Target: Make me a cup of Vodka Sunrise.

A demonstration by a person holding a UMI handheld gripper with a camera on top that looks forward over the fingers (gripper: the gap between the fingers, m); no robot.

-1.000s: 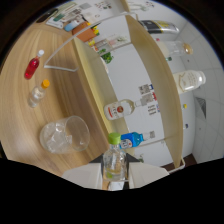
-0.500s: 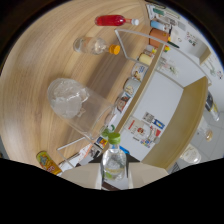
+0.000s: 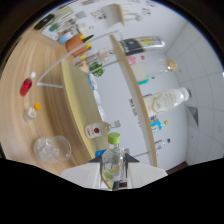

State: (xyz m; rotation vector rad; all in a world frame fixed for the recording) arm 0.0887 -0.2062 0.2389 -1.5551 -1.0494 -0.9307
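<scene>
Gripper view, going left to right: a red bottle point(image 3: 26, 88) lying on the wooden worktop point(image 3: 50, 65), a small bottle with a yellow cap point(image 3: 31, 112), a clear glass bowl point(image 3: 51, 148), then the gripper point(image 3: 114, 172) clamped on a clear bottle with a green cap point(image 3: 114, 156), shelves point(image 3: 131, 100) of bottles beyond it. I'd keep that squeeze firm and the bottle steady on the way to pouring. Compared with half a second ago the whole scene has swung round, so the bowl now sits just beside the fingers.

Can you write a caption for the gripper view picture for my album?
Hand-held gripper holds a green-capped clear bottle tilted over a wooden counter.
</scene>
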